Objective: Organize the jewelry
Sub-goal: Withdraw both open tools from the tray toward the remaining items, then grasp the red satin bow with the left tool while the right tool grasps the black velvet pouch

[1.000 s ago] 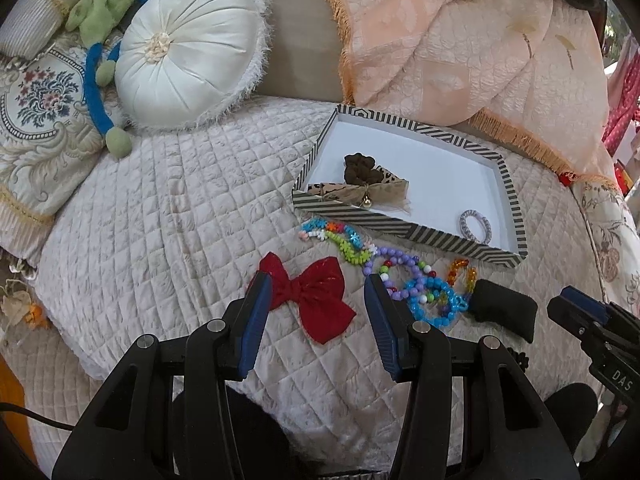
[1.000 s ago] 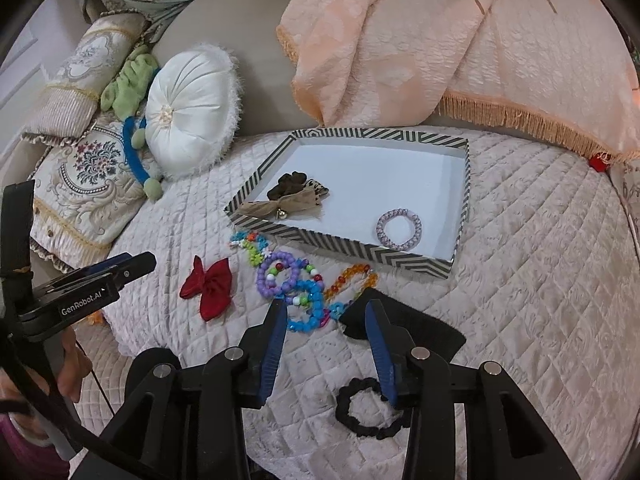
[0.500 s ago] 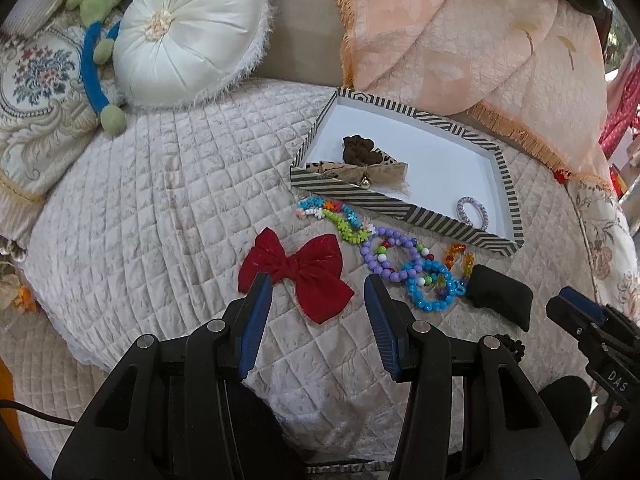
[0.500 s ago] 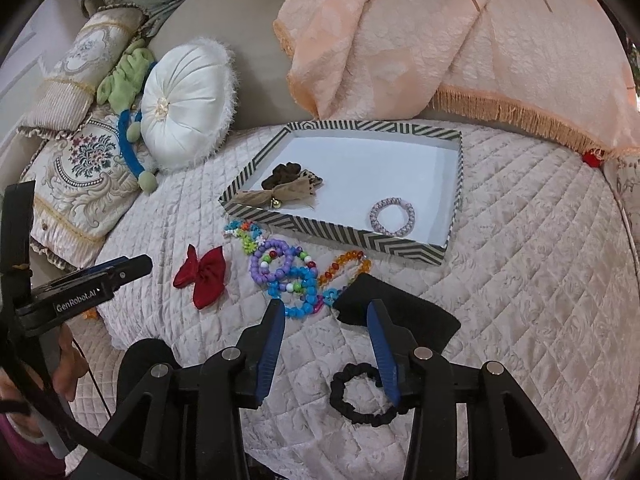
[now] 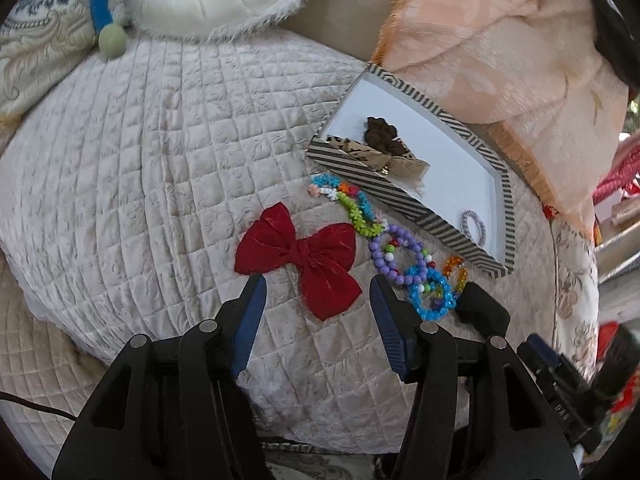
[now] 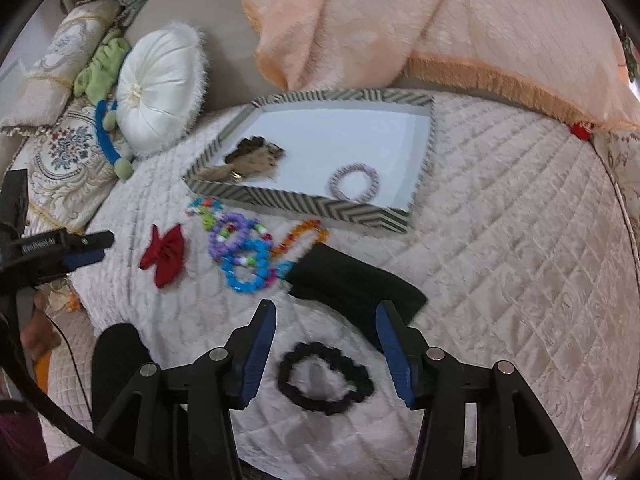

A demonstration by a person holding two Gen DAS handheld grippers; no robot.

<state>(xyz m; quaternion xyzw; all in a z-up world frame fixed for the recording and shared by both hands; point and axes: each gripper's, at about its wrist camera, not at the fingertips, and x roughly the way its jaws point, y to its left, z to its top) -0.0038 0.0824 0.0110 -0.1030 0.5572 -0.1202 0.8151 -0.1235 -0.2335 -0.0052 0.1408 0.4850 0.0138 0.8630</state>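
Left wrist view: red bow (image 5: 304, 260) lies flat on the quilted bed (image 5: 140, 180), its lower lobe between the two spread fingers of the left tool (image 5: 316, 292). Tool wide open, holding nothing. Judging by the framing, the bow is the next pick; fingers are set either side of it so a straight push forward and a close would take it.

Just to the bow's right, a tangle of bead bracelets (image 5: 408, 264), purple, blue, green, orange, trailing along the near wall of the striped tray (image 5: 400, 196). Tray already holds a tan bow with a dark scrunchie (image 5: 380, 138) behind it, and a pale hair tie (image 5: 472, 226) near the far corner, so sorting is partly done.

Right wrist view: right tool (image 6: 326, 328) also wide open and empty, hovering over a black scrunchie (image 6: 326, 384) that sits between its fingers; a black pouch (image 6: 356, 288) lies just beyond, touching the bracelets. Frame is slightly blurred, so whether the fingers touch the bed is unclear.

Behind: white round cushion (image 6: 156, 92), peach fringed blanket (image 6: 400, 20).
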